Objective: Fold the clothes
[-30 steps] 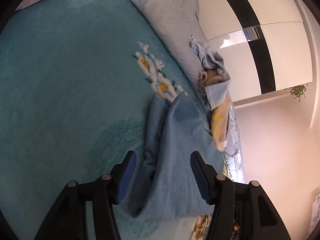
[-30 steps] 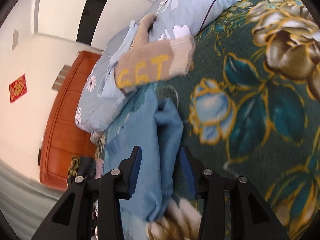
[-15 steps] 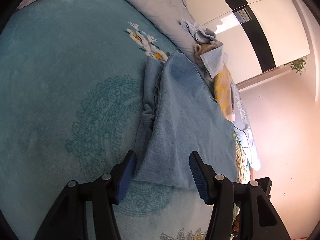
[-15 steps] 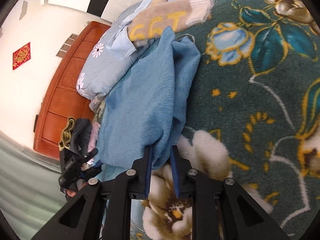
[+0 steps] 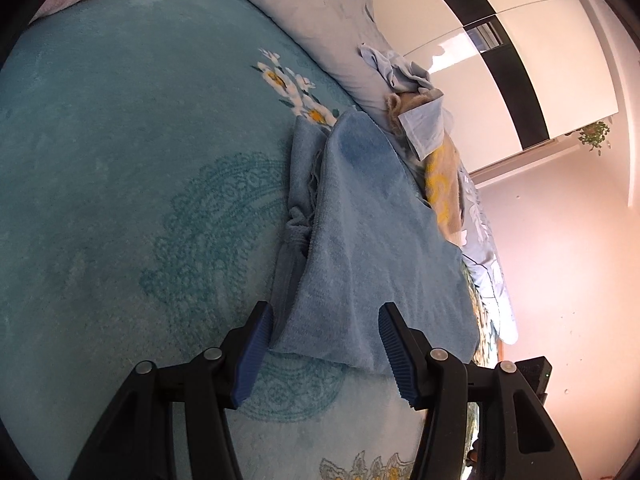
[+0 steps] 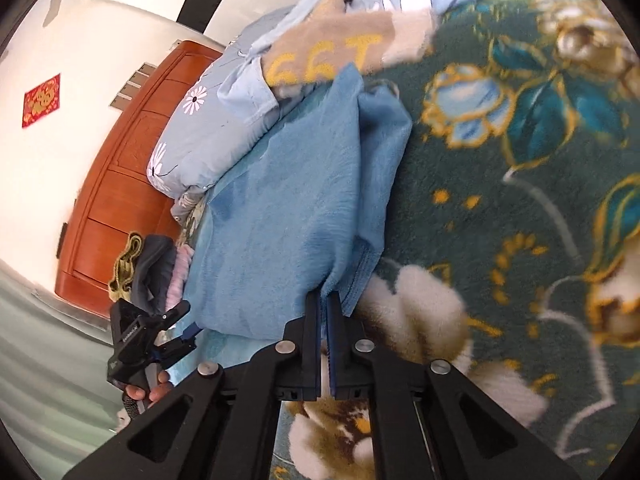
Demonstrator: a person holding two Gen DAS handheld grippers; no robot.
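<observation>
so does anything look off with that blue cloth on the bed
Yes. The blue cloth is folded unevenly: along its left side the under layer sticks out, bunched and wrinkled. The right gripper pinches one corner; the left gripper is open.

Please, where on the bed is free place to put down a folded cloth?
The teal blanket lies bare left of the blue cloth. The floral blanket lies bare right of it. It is crowded behind the cloth: beige sweater and pillows.

Home bedroom: bed w/ floral blanket (image 5: 120, 160), pillows (image 6: 208, 140), wood wardrobe (image 6: 116, 200).
</observation>
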